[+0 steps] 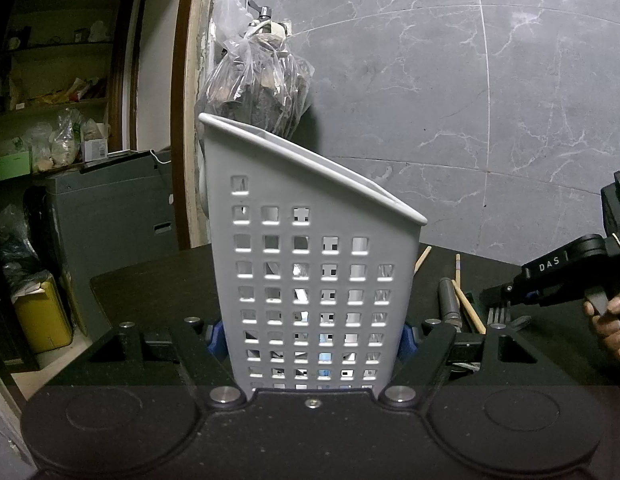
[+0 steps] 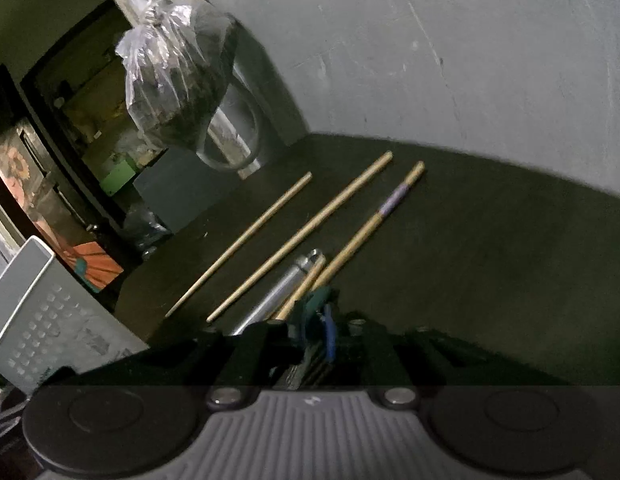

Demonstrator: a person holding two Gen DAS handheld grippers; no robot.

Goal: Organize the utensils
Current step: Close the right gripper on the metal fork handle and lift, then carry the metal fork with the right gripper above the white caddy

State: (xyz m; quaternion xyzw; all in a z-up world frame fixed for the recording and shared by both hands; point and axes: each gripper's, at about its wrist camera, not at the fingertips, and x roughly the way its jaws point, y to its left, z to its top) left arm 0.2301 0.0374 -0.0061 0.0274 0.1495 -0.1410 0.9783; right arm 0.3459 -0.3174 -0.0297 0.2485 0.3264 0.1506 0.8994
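Grey marble wall backs the dark bench. Left gripper jaws clamp the perforated grey plastic caddy; right gripper jaws apparently close on a metal fork, its long axis running along them, caddy to the left.

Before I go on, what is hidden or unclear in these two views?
- Contents of the grey perforated plastic utensil holder: left wrist view, walls hide all but glimpses.
- Fork: left wrist view, only the tines show; the right hand-held gripper covers the rest.
- Right hand-held gripper's grasp: right wrist view, dark and blurred.
- Metal cylindrical handle: lower end hidden by the gripper.
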